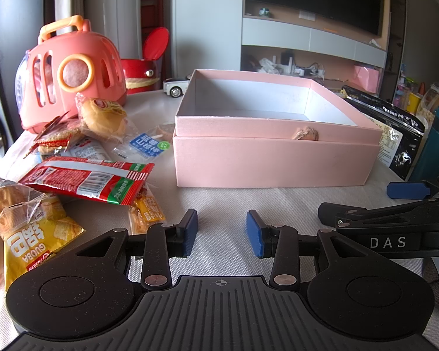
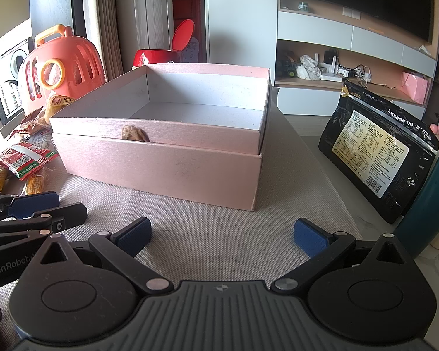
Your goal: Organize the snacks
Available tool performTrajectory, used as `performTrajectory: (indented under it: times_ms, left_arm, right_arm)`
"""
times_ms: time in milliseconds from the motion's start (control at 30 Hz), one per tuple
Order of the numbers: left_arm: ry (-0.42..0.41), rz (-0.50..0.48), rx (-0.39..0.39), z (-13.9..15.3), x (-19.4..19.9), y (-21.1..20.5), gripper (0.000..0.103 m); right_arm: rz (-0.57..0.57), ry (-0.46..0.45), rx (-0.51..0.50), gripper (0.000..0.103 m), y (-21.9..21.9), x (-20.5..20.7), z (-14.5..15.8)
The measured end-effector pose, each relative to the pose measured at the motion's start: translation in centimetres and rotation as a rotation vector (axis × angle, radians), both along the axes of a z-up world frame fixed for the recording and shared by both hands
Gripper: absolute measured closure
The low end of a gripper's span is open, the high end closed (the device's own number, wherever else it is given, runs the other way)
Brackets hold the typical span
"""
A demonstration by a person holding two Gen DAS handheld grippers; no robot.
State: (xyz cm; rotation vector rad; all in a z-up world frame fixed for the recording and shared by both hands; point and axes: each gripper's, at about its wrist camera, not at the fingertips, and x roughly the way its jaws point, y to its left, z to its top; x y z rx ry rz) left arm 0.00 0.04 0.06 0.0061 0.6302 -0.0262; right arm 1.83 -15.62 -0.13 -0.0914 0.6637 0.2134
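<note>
- Your left tongs (image 1: 221,232) stand partly open over the grey cloth (image 1: 234,201) on the counter, with nothing between the blue pads.
- Your right tongs (image 2: 221,235) gape wider, also empty, and sit just beside the left ones.
- The pink box (image 1: 266,134) lies at twelve o'clock from both tongs, open-topped and seated in its own lid; as far as its inside shows, it is empty.
- The snacks sit in a loose heap at nine to ten o'clock from your left tongs: a red packet (image 1: 85,180) on top, a yellow packet (image 1: 41,242) nearest you, wrapped buns (image 1: 102,117) further back.
- A black pouch (image 2: 377,149) leans at two o'clock from your right tongs, touching or almost touching a teal bottle (image 2: 430,187).
- Risk, as I judge it: the packets overlap, so closing on the red one may drag or flip its neighbours off the counter edge.
- Slick film could slip from the pads; crushing the buns is likely if you clamp hard.
- The two tongs are close; swinging the left one towards the box could clip the right.
- Reaching for the pouch may topple the bottle.
</note>
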Motion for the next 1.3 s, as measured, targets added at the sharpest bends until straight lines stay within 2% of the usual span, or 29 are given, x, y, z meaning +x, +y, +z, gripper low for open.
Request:
performTrajectory:
  times_ms: [967, 1033, 1100, 1167, 1300]
  left_arm:
    - [-0.001, -0.001, 0.010, -0.1, 0.0, -0.2, 0.060]
    - [-0.004, -0.007, -0.021, 0.0, -0.1, 0.3, 0.063]
    - [0.000, -0.024, -0.113, 0.4, -0.6, 1.6, 0.063]
    - [-0.014, -0.026, -0.213, 1.6, -1.7, 3.6, 0.063]
    - [-0.114, 0.073, -0.288, 5.6, -5.1, 9.0, 0.063]
  right_arm:
    - [0.000, 0.000, 0.001, 0.000, 0.0, 0.0, -0.1]
    - [0.001, 0.000, 0.001, 0.000, 0.0, 0.0, -0.1]
    - [0.011, 0.018, -0.004, 0.000, -0.1, 0.1, 0.1]
    - [0.050, 0.078, -0.025, 0.000, 0.0, 0.9, 0.7]
    - [0.060, 0.117, -0.040, 0.000, 0.1, 1.1, 1.0]
